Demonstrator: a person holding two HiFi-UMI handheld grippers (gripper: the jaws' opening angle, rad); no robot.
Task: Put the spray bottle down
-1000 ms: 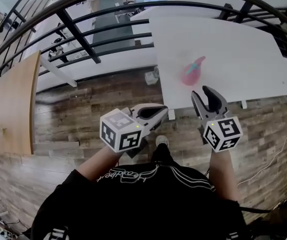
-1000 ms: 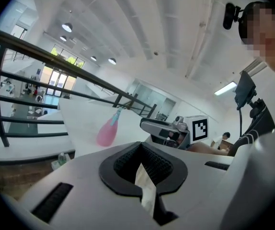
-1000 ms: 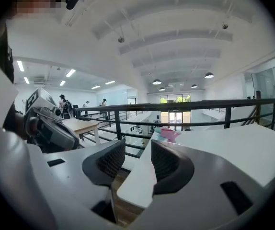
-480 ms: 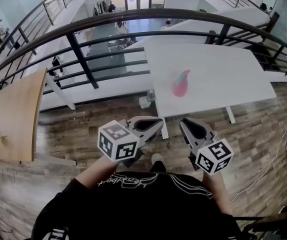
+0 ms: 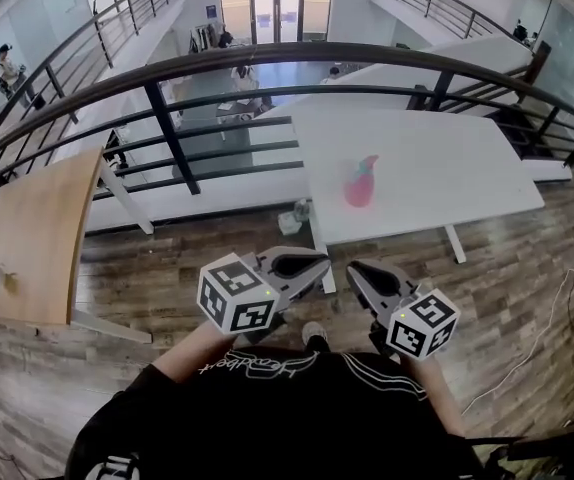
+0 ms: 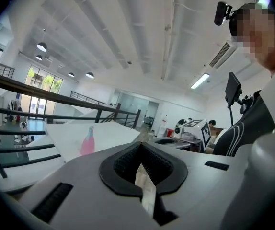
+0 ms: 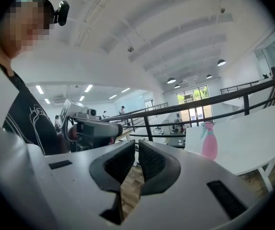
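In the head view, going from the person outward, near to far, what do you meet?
Left gripper and right gripper side by side, the right's empty jaws closing, then white table, pink spray bottle, black railing, glass doors.

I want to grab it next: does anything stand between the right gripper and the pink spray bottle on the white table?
Nothing visible does. The spray bottle stands alone on the white table. Only bare tabletop and wood floor lie between it and the right gripper, whose fingers are closing on nothing.
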